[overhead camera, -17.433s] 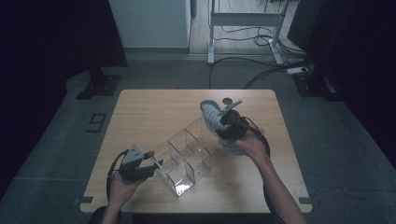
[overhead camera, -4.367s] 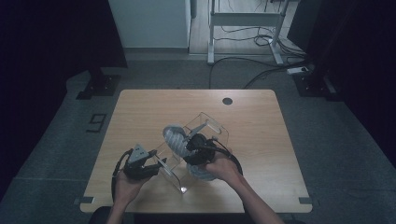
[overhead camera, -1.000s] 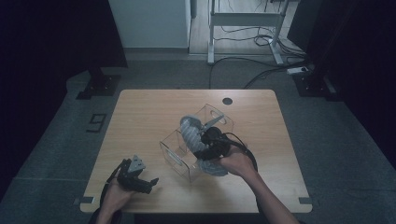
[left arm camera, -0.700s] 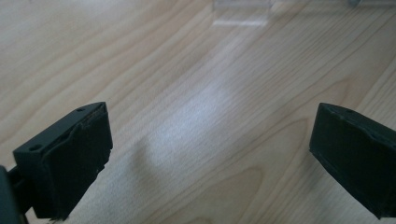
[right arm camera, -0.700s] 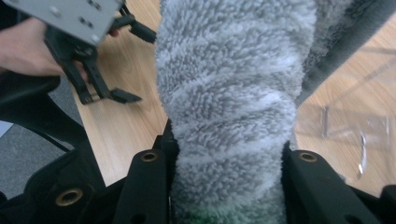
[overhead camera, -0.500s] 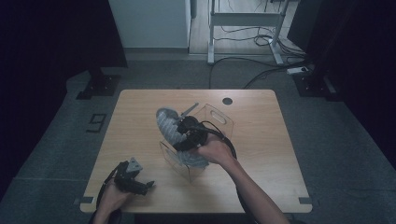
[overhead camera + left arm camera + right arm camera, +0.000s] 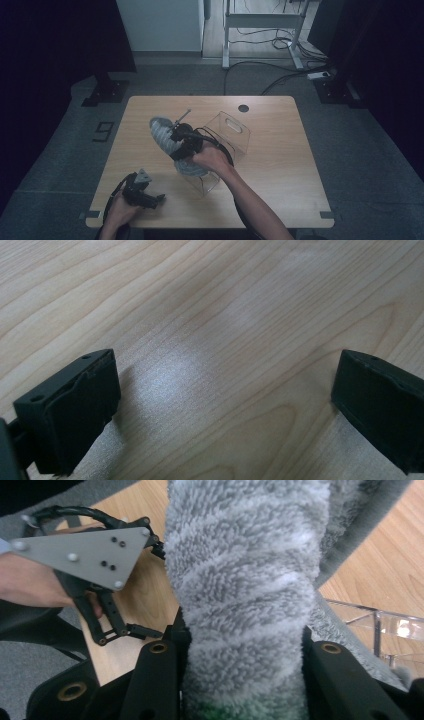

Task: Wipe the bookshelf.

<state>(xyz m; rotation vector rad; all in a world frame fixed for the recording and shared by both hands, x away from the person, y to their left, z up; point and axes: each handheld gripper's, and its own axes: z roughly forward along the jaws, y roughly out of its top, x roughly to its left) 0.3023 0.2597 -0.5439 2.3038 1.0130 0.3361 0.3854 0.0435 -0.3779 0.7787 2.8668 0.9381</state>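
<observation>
On the pale wood-grain surface (image 7: 280, 150), a clear plastic organiser (image 7: 227, 137) with thin partition walls and a slot handle is seen at the middle, tipped on its side. It appears rigid, glossy and light, so it would likely slide if knocked.

Above its near-left end a grey striped fluffy slipper (image 7: 165, 136) is held off the surface, clamped by the right gripper (image 7: 186, 144). In the right gripper view the pile is seen as thick and soft, banded light and dark grey, and squeezed between the two black jaws, which are clenched on the slipper (image 7: 245, 595). A second grey soft piece, probably the other slipper (image 7: 192, 169), is seen lying partly in the organiser's near end; its exact seating cannot be told.

At the near-left edge the left gripper (image 7: 142, 192) is rested low by the surface, well apart from the organiser. In the left gripper view its jaws stand wide and released, with bare wood (image 7: 225, 340) between them and nothing held.

Step in hand, as judged: the held slipper is being carried clear of, or toward, the organiser; which cannot be told. For a clean carry, the slipper should be kept lifted above the thin walls and the grip kept firm, as plush compresses and may slip. The organiser would be better steadied by the idle left gripper if the slipper is to be pressed into a compartment.
</observation>
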